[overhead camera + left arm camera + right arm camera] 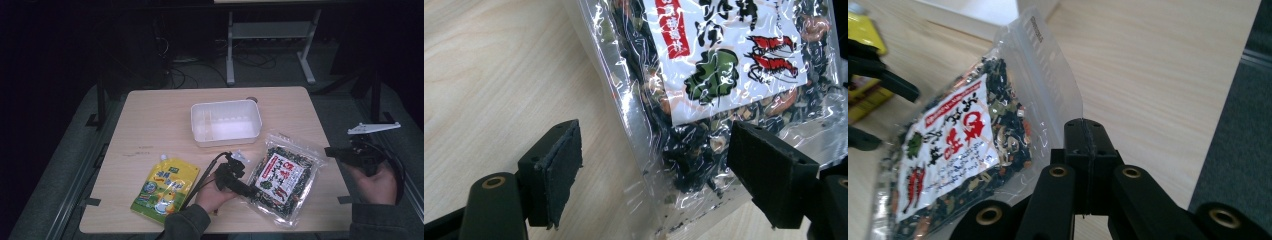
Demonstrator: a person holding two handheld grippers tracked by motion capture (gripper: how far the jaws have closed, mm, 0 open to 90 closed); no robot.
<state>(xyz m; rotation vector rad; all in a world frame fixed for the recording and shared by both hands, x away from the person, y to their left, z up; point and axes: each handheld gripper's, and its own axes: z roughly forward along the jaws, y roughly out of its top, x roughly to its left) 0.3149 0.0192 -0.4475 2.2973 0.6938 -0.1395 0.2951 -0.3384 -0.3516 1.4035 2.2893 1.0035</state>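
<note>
Clear plastic seaweed bag lies near the table's right front edge; left gripper straddles its corner, jaws apart, probably to grasp; right gripper is closed, empty.

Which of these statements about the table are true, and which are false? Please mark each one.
1. The white tub is empty. True.
2. The left claw is shut on the yellow pouch. False: it is open, its jaws on either side of the seaweed bag's edge.
3. The right claw is shut, with nothing between its jaws. True.
4. The seaweed bag lies inside the tub. False: it lies on the table, in front of the tub.
</note>
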